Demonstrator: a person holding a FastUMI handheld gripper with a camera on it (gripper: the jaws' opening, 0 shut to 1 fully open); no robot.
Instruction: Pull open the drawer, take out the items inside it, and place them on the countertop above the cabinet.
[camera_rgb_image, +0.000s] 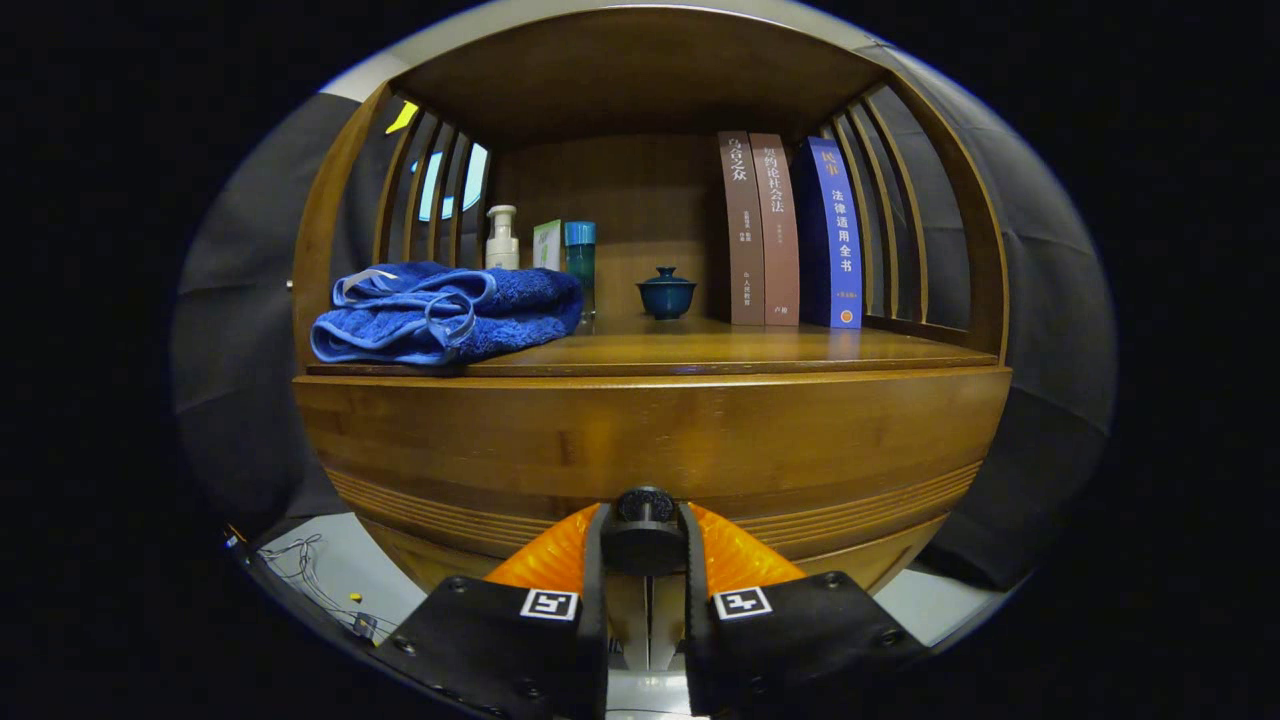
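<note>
A wooden cabinet fills the scene, its drawer front (650, 440) right before me and flush with the cabinet. A round black knob (643, 528) sits low on that front. My gripper (643, 540) has its orange fingers (545, 555) pressed on either side of the knob, shut on it. Above the drawer runs the countertop (720, 350), a wooden shelf under a curved roof. The drawer's inside is hidden.
On the countertop lie a folded blue towel (445, 312) at the left, a white pump bottle (501, 240), a small box (547, 245), a teal bottle (580, 262), a dark blue lidded cup (666, 292) and three upright books (790, 232). Cables (300, 565) lie on the floor lower left.
</note>
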